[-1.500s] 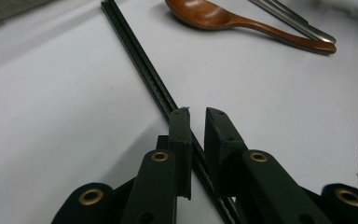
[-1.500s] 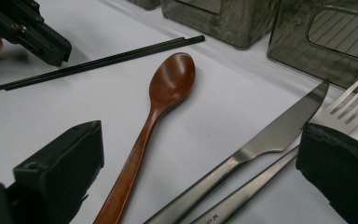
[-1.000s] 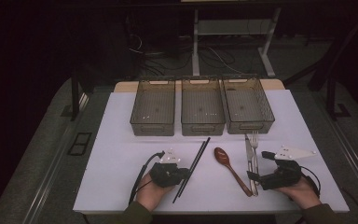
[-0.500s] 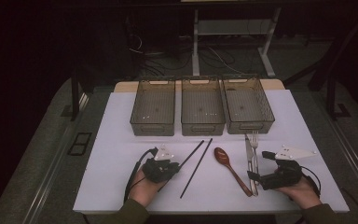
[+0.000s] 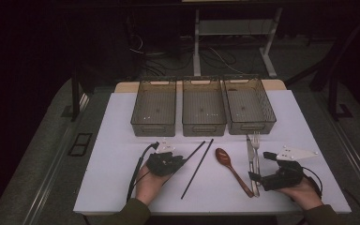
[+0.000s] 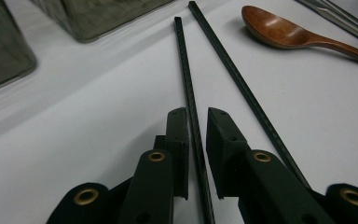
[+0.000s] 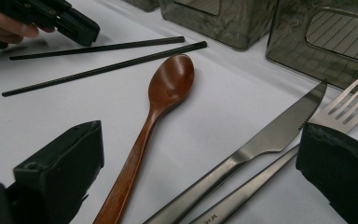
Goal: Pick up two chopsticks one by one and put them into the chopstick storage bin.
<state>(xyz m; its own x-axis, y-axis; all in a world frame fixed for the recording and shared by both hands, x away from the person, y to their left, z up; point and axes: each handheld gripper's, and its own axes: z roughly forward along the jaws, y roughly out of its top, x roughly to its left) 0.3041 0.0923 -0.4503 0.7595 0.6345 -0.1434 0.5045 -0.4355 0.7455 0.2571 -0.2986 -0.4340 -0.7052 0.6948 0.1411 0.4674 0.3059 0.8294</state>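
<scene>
A: High view: the left gripper [image 5: 180, 159] has been shifted left since a second ago, and one chopstick [image 5: 193, 152] is now splayed from the other chopstick [image 5: 198, 168] on the desk [image 5: 117, 140].

B: In the left gripper view the fingers [image 6: 177, 140] are nearly together around that stick, so a pickup is judged underway. The right gripper [image 5: 253, 177] is held wide apart by the knife [image 5: 249, 150].

We've got a white table [image 5: 122, 140] here — three wire baskets [image 5: 203, 112] side by side along the far half, and nearer us two black chopsticks [image 5: 197, 168], a wooden spoon [image 5: 232, 168], then a knife [image 5: 250, 154] and fork [image 5: 256, 150] lying close together.
</scene>
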